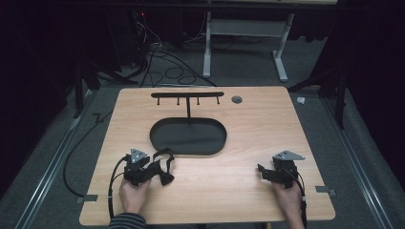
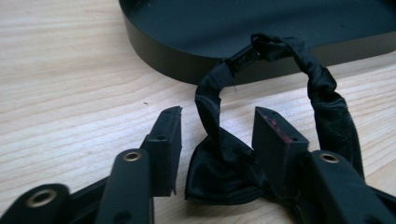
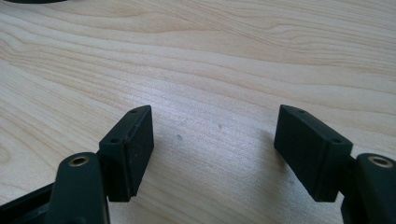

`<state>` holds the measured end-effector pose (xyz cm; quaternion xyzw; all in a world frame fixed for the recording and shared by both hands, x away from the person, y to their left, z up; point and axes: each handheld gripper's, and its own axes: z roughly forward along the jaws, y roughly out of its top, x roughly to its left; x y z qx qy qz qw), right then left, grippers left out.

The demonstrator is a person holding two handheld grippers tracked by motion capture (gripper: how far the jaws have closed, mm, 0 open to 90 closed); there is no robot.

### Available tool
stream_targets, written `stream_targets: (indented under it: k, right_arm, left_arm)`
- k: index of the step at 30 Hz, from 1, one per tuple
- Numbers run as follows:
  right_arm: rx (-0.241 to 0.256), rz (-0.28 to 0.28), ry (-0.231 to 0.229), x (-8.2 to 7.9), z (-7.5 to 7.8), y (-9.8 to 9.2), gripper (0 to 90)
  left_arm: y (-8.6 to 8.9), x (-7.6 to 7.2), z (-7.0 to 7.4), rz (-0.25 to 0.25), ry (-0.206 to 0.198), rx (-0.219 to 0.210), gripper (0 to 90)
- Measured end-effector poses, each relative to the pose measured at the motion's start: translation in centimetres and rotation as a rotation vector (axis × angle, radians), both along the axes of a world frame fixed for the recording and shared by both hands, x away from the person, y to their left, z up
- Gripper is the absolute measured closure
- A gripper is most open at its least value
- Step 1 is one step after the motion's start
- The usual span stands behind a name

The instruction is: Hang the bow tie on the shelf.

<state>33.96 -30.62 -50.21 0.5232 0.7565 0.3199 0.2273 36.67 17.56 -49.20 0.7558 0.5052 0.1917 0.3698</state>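
The pale wooden tabletop (image 1: 248,129) carries a black stand with an oval tray base (image 1: 188,136), a thin post and a crossbar of small hooks (image 1: 187,95) above it. Just in front of the tray's near left rim lies a black bow tie (image 2: 224,168) — its knot on the wood, its strap arching up and back toward the tray wall without clearly touching it.

The left claw (image 2: 217,135) is spread, its jaws standing either side of the bow's knot; the fabric sits nearer the right-hand jaw in the left gripper view and may brush it, but it is not pinched. The right claw (image 3: 212,140) is spread too, over bare wood at the right of the tabletop, well apart from the tie.

The step in hand looks like taking hold of the tie, probably to hang it on a hook. To do it well, I would centre the knot between the jaws before closing, keep the claw low so the pads bite the thick knot rather than the thin strap, and close gently — satin slips. The right claw could then lift the loop open.

No brand, label or readable writing shows anywhere.
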Motion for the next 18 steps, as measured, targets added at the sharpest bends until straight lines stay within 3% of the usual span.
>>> stream_targets:
  k: [11, 18]
  right_arm:
    - [0.000, 0.000, 0.002, -0.01, 0.01, 0.00, 29.8]
    - [0.000, 0.001, 0.000, 0.00, 0.00, 0.00, 29.7]
  left_arm:
    - [0.04, 0.16, -0.18, 0.003, 0.018, 0.014, 80.0]
    - [0.00, -0.13, 0.01, -0.005, 0.013, 0.022, 87.5]
